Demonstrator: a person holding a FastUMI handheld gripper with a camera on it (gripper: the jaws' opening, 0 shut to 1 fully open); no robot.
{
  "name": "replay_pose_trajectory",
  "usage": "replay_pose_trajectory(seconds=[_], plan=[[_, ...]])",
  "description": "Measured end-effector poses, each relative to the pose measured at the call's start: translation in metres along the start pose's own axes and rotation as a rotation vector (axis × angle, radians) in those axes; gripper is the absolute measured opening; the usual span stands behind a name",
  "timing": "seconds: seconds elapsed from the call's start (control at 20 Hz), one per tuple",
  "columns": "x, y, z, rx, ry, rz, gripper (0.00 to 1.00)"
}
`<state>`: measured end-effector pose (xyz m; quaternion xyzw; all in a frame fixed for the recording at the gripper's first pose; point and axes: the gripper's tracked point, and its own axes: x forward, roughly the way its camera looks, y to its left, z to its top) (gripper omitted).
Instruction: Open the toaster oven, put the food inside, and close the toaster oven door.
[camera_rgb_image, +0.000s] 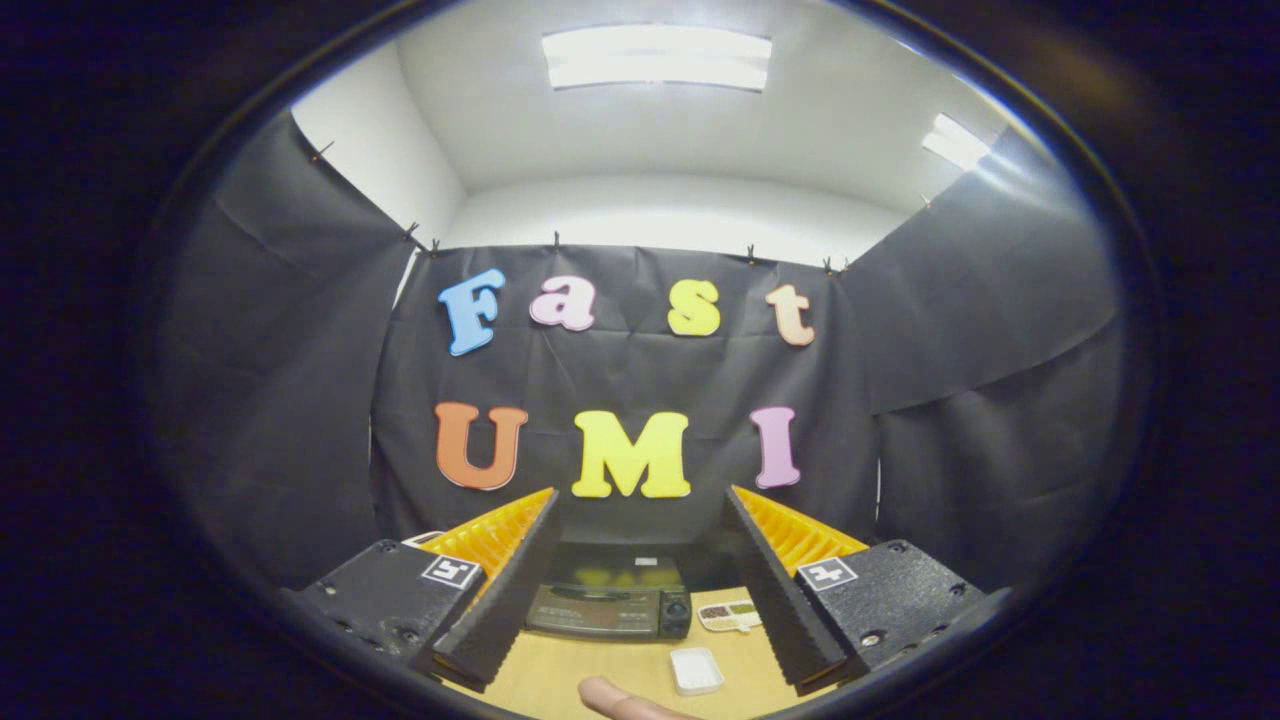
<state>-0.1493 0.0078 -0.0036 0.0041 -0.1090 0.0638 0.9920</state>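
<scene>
Wooden bench (560, 670) carries the toaster oven (610, 598) with its door up and shut, a small food tray (730, 614) just beside it, while the gripper (640, 590) hangs wide and empty, fitting either end of the job.

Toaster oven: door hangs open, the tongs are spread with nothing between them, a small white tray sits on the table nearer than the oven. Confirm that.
One thing is wrong: the toaster oven has its door closed, not hanging open, as the gripper view shows. The rest holds: the tongs are spread with nothing gripped, and the small white tray sits on the table nearer than the oven.
</scene>
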Motion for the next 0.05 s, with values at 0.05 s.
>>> replay_pose_trajectory(seconds=[0.05], plan=[[-0.0065, -0.0032, -0.0019, 0.009, 0.002, -0.008, 1.0]])
